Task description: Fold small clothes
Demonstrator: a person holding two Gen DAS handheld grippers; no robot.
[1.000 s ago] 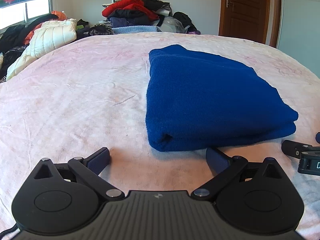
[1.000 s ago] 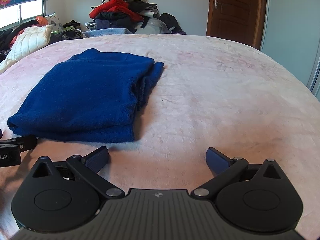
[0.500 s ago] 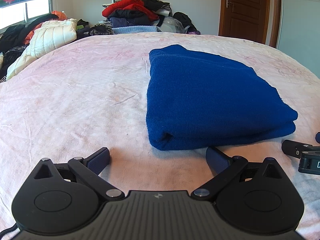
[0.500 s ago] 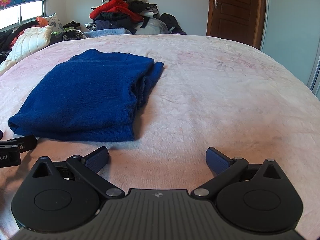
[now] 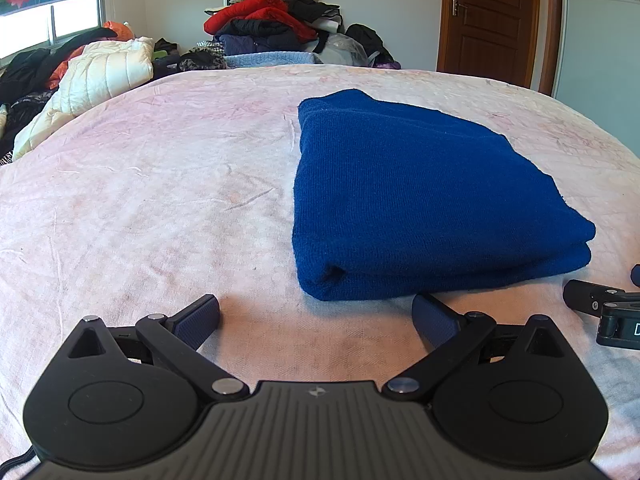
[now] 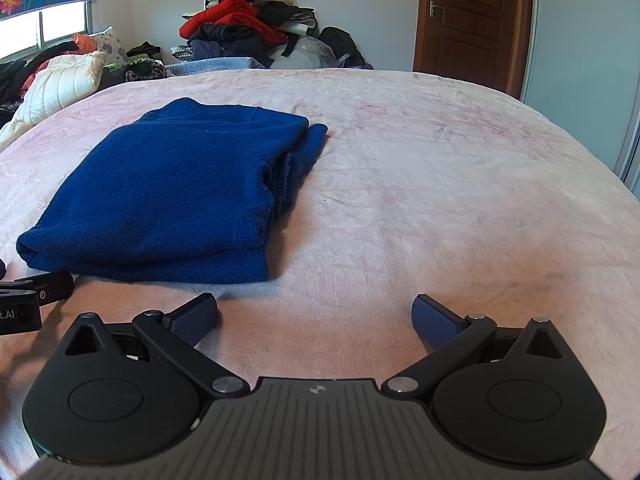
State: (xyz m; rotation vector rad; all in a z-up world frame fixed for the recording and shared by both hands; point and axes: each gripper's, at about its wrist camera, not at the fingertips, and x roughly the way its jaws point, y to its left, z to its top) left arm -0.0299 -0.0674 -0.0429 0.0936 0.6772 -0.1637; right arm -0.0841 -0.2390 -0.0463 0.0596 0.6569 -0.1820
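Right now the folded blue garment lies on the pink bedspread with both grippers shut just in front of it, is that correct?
Not quite: the left gripper and right gripper are both open, as each wrist view shows. The folded blue garment does lie on the pink bedspread.

A pink bedspread (image 5: 140, 200), a brown door (image 5: 490, 20), daylit window (image 5: 72, 16), white walls.

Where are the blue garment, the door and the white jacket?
blue garment (image 5: 420, 200), left wrist view, top folded layer.
door (image 6: 472, 16), right wrist view, middle of the wooden panel.
white jacket (image 5: 100, 76), left wrist view, quilted front.
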